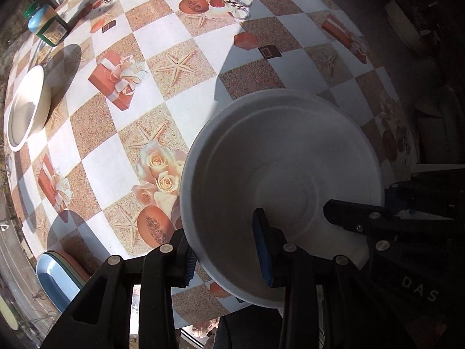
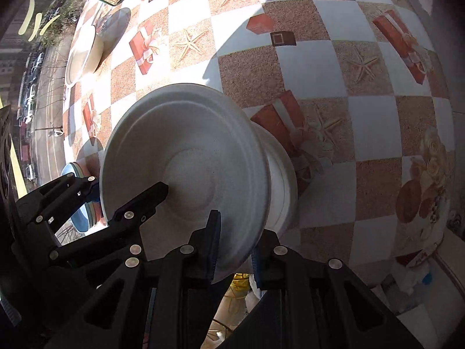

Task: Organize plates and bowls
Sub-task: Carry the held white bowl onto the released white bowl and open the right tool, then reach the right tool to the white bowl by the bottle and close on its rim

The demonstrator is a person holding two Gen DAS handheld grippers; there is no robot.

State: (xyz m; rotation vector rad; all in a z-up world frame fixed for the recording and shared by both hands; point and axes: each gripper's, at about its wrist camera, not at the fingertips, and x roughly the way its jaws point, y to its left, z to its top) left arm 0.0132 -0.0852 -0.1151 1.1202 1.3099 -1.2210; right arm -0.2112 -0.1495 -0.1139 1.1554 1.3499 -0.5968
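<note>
We hold the white bowl (image 1: pixel 279 192) above the table (image 1: pixel 180 37) with both sets of jaws clamped on its near rim, left gripper (image 1: pixel 229 250) beside right gripper (image 2: pixel 234 250); the cream bowl (image 1: pixel 26 107) sits far left of it.

bowl (image 1: pixel 26 107) on table (image 1: pixel 180 40), bottle (image 1: pixel 48 24) behind

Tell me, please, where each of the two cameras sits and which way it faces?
Left wrist: on the left gripper, looking almost straight down at the white bowl its fingers clamp by the rim; the right gripper reaches in from the right.
Right wrist: on the right gripper, looking steeply down at the bowl's opposite rim; the left gripper enters from the left.
Shared: the bowl, both grippers, the patterned tablecloth, the cream bowl, the bottle.
</note>
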